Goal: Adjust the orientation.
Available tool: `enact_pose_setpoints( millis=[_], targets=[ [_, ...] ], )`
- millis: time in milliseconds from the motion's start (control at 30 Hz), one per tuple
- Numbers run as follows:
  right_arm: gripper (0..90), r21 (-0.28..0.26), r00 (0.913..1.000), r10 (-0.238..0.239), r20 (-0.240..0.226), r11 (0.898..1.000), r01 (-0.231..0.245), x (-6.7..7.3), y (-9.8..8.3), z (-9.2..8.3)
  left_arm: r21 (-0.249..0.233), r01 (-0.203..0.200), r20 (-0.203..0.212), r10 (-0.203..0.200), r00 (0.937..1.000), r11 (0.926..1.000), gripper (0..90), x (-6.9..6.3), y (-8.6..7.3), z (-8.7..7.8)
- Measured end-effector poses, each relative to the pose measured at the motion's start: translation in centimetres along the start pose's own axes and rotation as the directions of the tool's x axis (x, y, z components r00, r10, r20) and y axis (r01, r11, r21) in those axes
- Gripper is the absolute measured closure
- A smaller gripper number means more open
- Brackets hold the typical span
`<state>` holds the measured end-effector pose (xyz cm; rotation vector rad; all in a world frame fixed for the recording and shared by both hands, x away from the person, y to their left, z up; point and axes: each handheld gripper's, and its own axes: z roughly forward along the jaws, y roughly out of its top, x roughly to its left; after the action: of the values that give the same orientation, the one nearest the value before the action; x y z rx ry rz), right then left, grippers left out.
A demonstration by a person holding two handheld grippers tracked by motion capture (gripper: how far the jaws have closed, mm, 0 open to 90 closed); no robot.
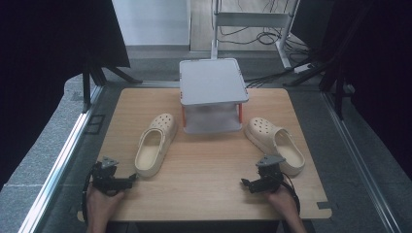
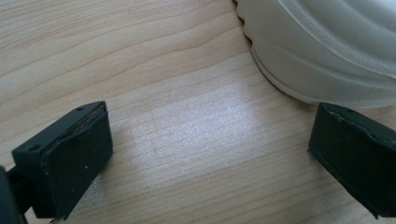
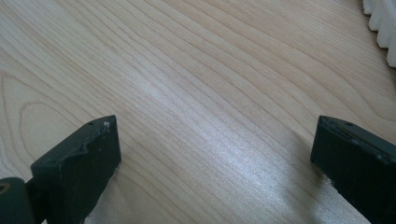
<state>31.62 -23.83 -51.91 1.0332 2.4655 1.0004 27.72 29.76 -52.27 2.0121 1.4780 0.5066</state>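
High view is showing both grippers, left gripper [image 1: 132, 177] and right gripper [image 1: 245, 183], resting wide and empty near the left clog [image 1: 155, 144] and right clog [image 1: 275, 138], risking shoving the slippery shoes away.

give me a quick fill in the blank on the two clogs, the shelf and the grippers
1. The two cream clogs, the left clog and the right clog, lie on either side of the small grey ____.
2. The jaws of the left gripper stand ____, nothing between them.
3. The right gripper has only bare ____ between its jaws.

Missing words: shelf; open; table
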Motion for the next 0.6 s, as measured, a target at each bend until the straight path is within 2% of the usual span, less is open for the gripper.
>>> enact_pose_setpoints(
  millis=[67, 600],
  targets=[
    [1.0, -0.002, 1.0, 0.002, 0.004, 1.0, -0.002, 0.02, -0.01, 0.02, -0.001, -0.009, 0.01, 0.009, 0.9999, 1.0, 0.0, 0.1, -0.06, -0.04],
    [0.7, 0.0, 0.9997, 0.02, 0.014, 1.0, -0.02, 0.2, -0.05, -0.04, -0.001, -0.009, 0.009, 0.009, 0.9999, 1.0, 0.0, 0.08, -0.06, -0.04]
  ],
)
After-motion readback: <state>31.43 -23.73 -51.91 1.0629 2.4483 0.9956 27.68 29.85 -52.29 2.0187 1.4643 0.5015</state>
